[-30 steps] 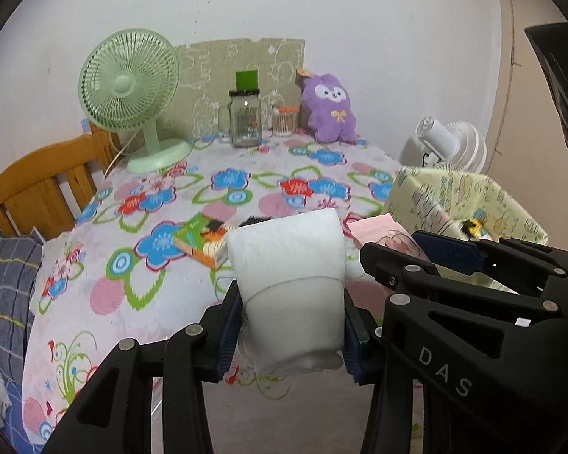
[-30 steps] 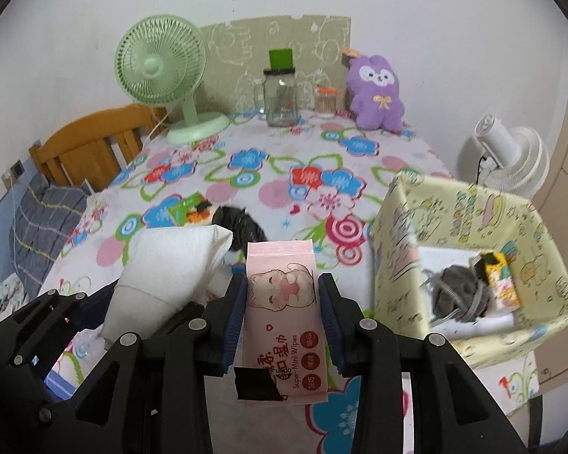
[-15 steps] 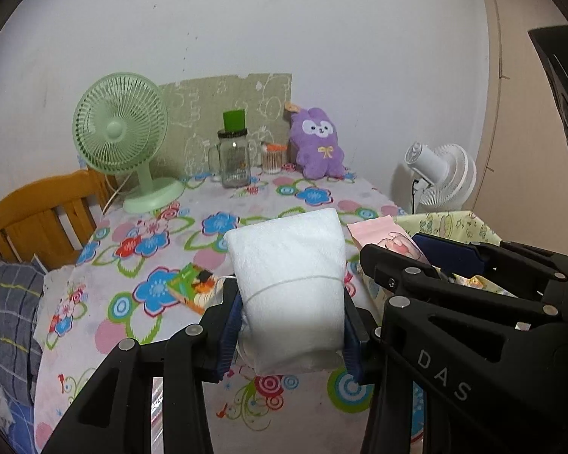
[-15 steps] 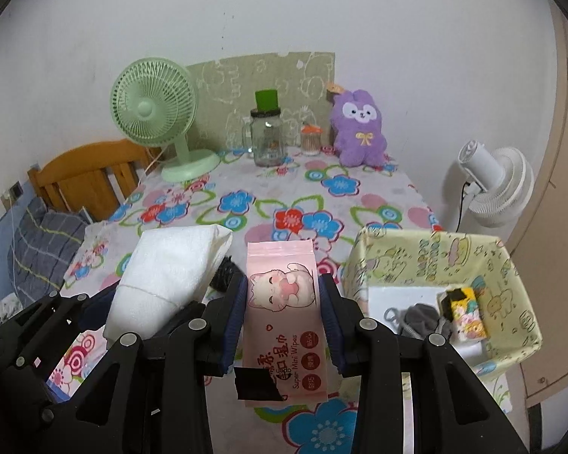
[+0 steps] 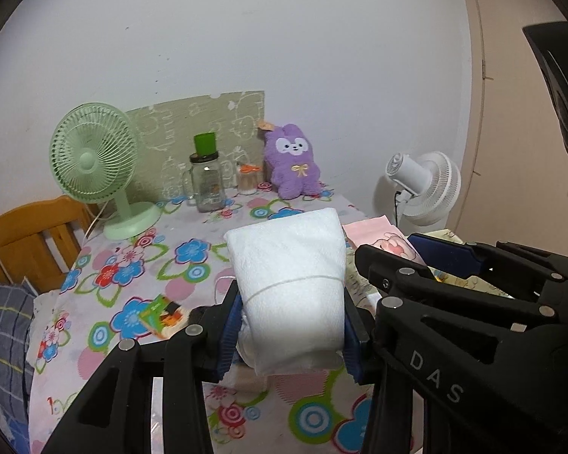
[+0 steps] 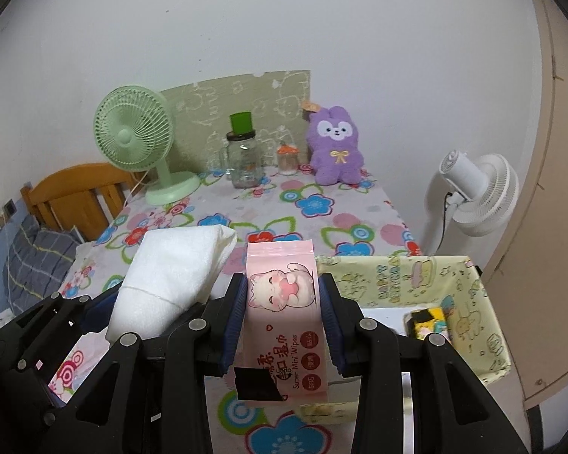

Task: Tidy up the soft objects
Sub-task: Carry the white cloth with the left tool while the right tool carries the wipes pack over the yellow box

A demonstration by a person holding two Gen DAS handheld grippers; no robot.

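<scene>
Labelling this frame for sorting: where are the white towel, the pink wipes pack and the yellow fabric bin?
white towel [image 5: 289,287]: left wrist view, middle of roll.
pink wipes pack [image 6: 284,310]: right wrist view, printed front.
yellow fabric bin [image 6: 394,276]: right wrist view, far wall.

White folded towel [image 5: 289,291], tied round with thin string, was clamped upright between the left gripper's [image 5: 288,325] pads, off the table. Pink wet-wipes pack [image 6: 282,317] with cat print, black tape at its bottom, was held upright in the right gripper [image 6: 282,321], just beside the towel.
</scene>
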